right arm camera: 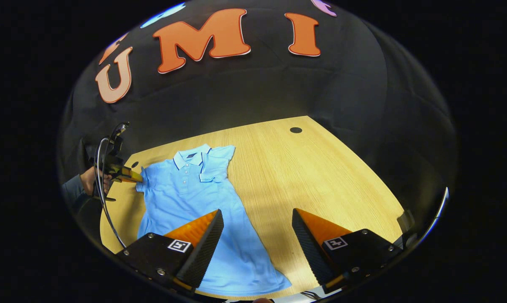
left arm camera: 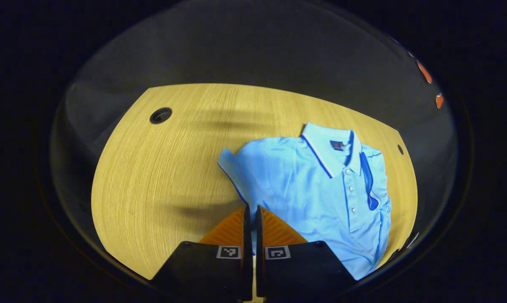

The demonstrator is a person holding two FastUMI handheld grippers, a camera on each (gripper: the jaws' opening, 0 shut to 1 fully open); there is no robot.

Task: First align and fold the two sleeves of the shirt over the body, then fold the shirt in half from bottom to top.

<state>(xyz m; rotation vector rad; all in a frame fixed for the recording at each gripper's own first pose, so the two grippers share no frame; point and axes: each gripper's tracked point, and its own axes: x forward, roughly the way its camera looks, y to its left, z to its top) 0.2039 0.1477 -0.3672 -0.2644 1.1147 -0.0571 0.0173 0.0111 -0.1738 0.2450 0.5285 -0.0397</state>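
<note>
A light blue polo shirt (right arm camera: 194,202) lies flat on the table (right arm camera: 320,176). My left hand-held gripper (left arm camera: 251,210) pinches its unfolded sleeve (left arm camera: 232,168); my right hand-held gripper (right arm camera: 257,219) hangs wide above the hem. I should carry the sleeve inward, level with the folded one.

I see the shirt (left arm camera: 303,185) as soft knit cloth, matt, with a smoother, stiffer-looking collar (left arm camera: 333,149) and small glossy buttons (left arm camera: 349,189) down the placket. The bench (left arm camera: 160,176) looks like pale wood or wood-grain laminate, fine straight grain, with a faint satin sheen under the light. The wall cloth (right arm camera: 253,92) behind it is a matt dark fabric with slight creases. On my right gripper (right arm camera: 257,229) the inner faces of the jaws look ribbed and rough, the housing a matt hard plastic with small metal screws.
</note>
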